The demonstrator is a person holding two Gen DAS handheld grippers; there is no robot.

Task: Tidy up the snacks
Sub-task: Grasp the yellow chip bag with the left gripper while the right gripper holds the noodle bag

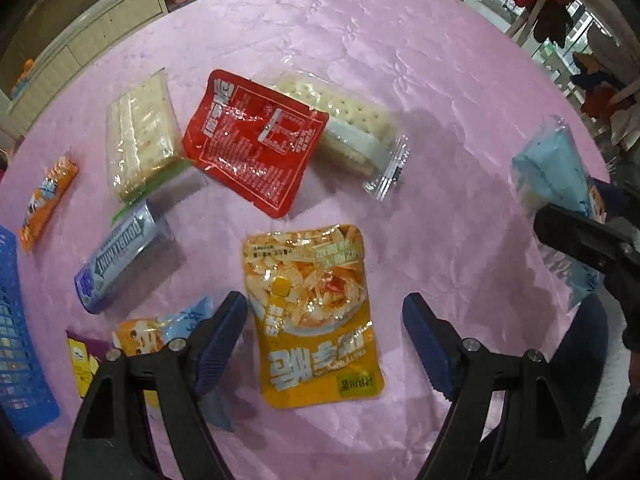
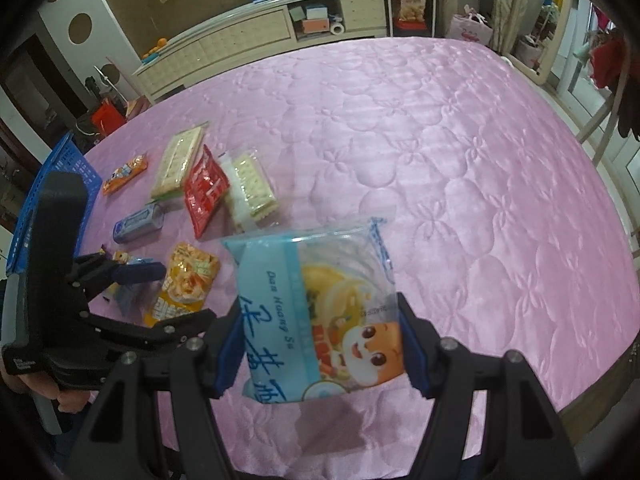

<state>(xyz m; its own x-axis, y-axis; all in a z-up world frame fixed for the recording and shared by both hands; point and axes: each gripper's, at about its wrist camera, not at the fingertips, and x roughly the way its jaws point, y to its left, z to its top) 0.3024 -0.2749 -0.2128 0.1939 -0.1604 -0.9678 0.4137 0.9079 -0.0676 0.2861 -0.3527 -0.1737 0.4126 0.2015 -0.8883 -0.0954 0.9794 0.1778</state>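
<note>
Closest to me, the right gripper (image 2: 320, 346) is clamped across the lower half of a light blue snack bag (image 2: 316, 304), one pad on each side edge, and the bag stands up off the pink quilted cover (image 2: 460, 168). It looks light and puffy, with slick film and something crumbly inside, so a firm squeeze could crush it; I'd keep the hold on the edges and seams.

At about nine o'clock from it, the left gripper (image 1: 324, 344) hangs over a yellow pouch (image 1: 316, 312) with its jaws apart, one pad on either side and neither touching. The pouch lies flat, soft and glossy. I'd take it across its narrow width near the middle, since a flat sachet tends to slip or fold under the pads.

Beyond that, toward eleven o'clock, lie a silver-blue gum pack (image 1: 124, 256), stiff and easy to pinch, and a red pouch (image 1: 252, 140) between two clear packs of crackers (image 1: 140, 136) (image 1: 348, 124), which are brittle. An orange bar (image 1: 46, 196) sits at ten o'clock, near the blue basket (image 1: 16, 344) at the far left edge, probably where the snacks go.
</note>
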